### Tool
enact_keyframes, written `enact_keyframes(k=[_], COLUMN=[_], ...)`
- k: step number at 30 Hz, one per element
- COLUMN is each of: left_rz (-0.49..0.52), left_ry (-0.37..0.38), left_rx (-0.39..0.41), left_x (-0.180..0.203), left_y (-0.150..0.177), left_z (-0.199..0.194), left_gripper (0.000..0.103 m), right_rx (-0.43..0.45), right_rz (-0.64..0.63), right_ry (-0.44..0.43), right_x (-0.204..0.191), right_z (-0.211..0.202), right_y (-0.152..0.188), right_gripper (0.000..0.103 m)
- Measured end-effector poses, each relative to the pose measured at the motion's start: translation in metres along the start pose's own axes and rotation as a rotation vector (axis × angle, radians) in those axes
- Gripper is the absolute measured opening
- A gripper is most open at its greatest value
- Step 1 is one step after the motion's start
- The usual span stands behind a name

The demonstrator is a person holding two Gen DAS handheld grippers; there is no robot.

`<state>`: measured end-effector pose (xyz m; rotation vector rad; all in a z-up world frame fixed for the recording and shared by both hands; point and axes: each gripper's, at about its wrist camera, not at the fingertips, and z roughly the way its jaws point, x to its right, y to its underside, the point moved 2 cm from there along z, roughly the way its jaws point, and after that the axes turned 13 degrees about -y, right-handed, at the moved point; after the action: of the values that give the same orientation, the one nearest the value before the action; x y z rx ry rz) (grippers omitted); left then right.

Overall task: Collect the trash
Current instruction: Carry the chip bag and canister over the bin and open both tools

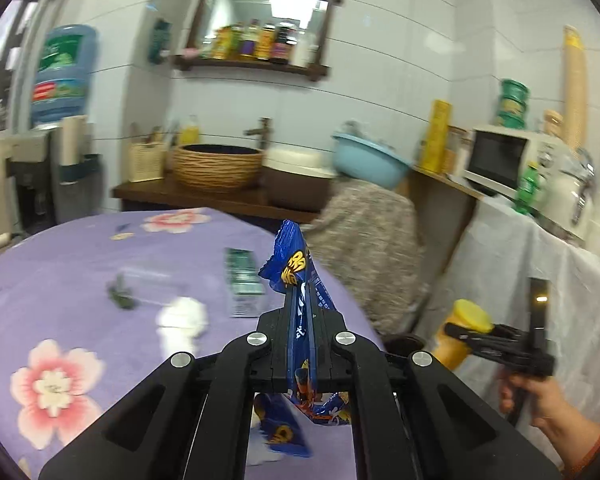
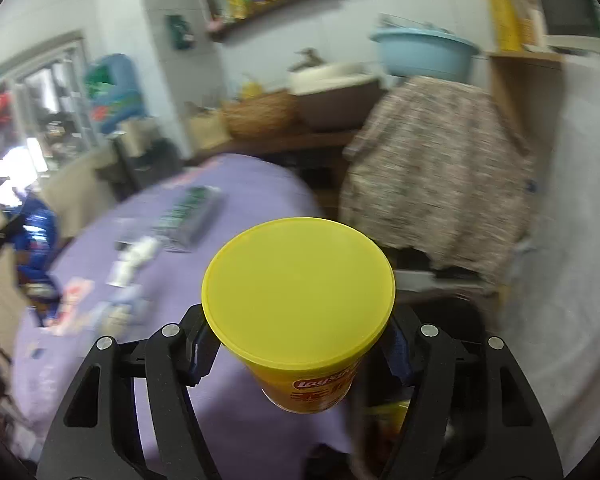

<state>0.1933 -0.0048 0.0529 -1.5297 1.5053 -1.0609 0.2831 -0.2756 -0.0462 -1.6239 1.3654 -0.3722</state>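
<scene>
Crumpled blue snack wrapper [image 1: 296,280] pinched in left hand-held gripper [image 1: 300,312], yellow-lidded can [image 2: 298,292] in right [image 2: 298,350].

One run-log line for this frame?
left claw: shut on blue wrapper | right claw: holding yellow-lidded can | crumpled tissue left on table

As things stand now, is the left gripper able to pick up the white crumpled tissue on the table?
Probably not yet. The left gripper is shut on the blue snack wrapper, so its jaws are occupied, though nothing stands between it and the white crumpled tissue.
</scene>
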Motion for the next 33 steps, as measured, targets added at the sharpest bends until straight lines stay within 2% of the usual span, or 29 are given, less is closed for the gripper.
enact_keyframes(k=[3, 7, 11, 19, 24, 33], left_rz=[0.048, 0.098, 0.114, 0.167, 0.18, 0.223], left_ry=[0.079, 0.171, 0.206, 0.185, 0.174, 0.172], left_rx=[-0.01, -0.046, -0.091, -0.157, -0.203, -0.254], left_x=[0.048, 0.107, 0.144, 0.184, 0.19, 0.218], left_y=[0.001, 0.009, 0.02, 0.047, 0.06, 0.08], left_z=[0.011, 0.028, 0.051, 0.086, 0.103, 0.129], left_gripper=[0.005, 0.005, 0.005, 0.005, 0.005, 0.005], right_rx=[-0.059, -0.165, -0.235, -0.351, -0.369, -0.39], right_rz=[0.03, 0.12, 0.16, 0.219, 0.24, 0.247], right_ry=[0.101, 0.143, 0.181, 0.211, 0.208, 0.216], right_x=[0.039, 0.081, 0.104, 0.132, 0.14, 0.147], right_z=[0.013, 0.042, 0.069, 0.108, 0.115, 0.115], right_y=[0.017, 0.046, 0.072, 0.11, 0.13, 0.132], right_gripper=[0.067, 0.067, 0.067, 0.067, 0.067, 0.068])
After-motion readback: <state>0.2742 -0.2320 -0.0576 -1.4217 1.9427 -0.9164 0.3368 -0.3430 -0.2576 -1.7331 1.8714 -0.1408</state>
